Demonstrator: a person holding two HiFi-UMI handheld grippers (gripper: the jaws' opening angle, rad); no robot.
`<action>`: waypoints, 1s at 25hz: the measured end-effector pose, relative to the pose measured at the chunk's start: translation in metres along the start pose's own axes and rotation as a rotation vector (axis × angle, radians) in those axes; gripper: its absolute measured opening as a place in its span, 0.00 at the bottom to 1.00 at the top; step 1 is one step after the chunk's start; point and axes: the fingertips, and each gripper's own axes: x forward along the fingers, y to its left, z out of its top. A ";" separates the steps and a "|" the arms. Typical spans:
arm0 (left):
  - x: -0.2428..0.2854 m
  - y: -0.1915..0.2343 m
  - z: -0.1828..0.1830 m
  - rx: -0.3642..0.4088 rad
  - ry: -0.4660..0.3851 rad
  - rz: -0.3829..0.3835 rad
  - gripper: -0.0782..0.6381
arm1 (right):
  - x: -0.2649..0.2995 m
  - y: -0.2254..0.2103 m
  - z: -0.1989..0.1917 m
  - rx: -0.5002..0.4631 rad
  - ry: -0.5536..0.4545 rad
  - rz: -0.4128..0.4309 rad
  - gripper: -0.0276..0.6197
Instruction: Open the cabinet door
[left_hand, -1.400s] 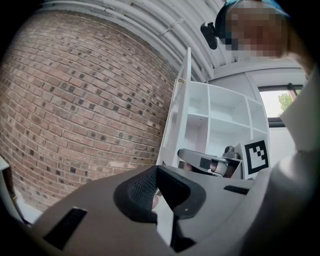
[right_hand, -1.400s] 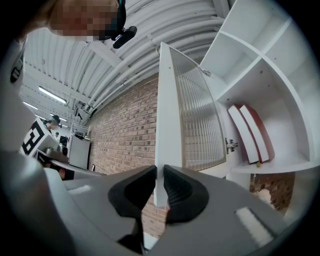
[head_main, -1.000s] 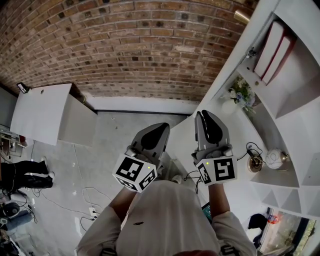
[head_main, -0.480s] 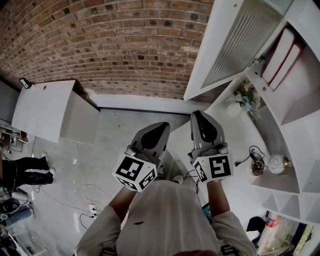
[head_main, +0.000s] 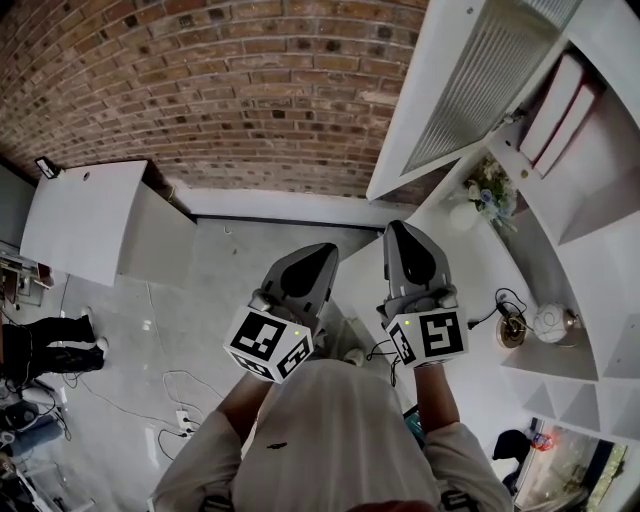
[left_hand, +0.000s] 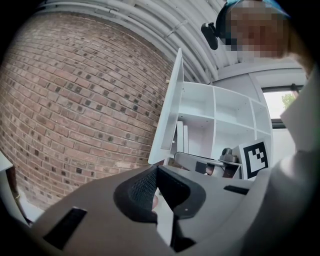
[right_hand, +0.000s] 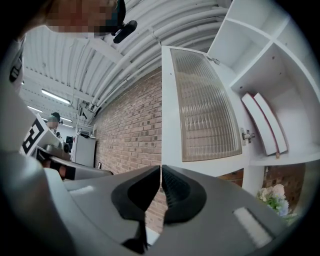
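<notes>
The white cabinet door (head_main: 470, 90) with a ribbed glass panel stands swung wide open from the shelf unit (head_main: 590, 200). It also shows in the right gripper view (right_hand: 205, 110) and edge-on in the left gripper view (left_hand: 169, 110). My right gripper (head_main: 400, 232) is held level below the door's lower edge, apart from it. Its jaws have just been closing and are now shut with nothing between them (right_hand: 160, 167). My left gripper (head_main: 325, 255) hangs beside it over the floor, its tips together and empty (left_hand: 156, 168).
Behind the door, red-and-white books (head_main: 555, 100) lean in an open compartment. Flowers (head_main: 485, 185) and a round lamp (head_main: 548, 320) sit on lower shelves. A brick wall (head_main: 250, 90) runs across the back. A white cabinet (head_main: 90, 225) stands at the left, with cables (head_main: 180, 400) on the floor.
The door's ribbed panel now fills the upper right, where a second ago only its edge and brass knob showed. The right gripper has shifted slightly left. The left gripper has stayed put.
</notes>
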 end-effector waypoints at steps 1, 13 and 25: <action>0.000 -0.002 0.000 0.000 0.001 -0.003 0.12 | -0.002 0.000 0.001 -0.003 0.001 -0.002 0.05; -0.007 -0.027 -0.004 0.008 0.004 -0.035 0.12 | -0.031 -0.001 0.007 -0.018 -0.002 -0.024 0.05; -0.009 -0.048 -0.006 0.019 0.012 -0.072 0.12 | -0.054 -0.003 0.016 -0.068 0.012 -0.025 0.04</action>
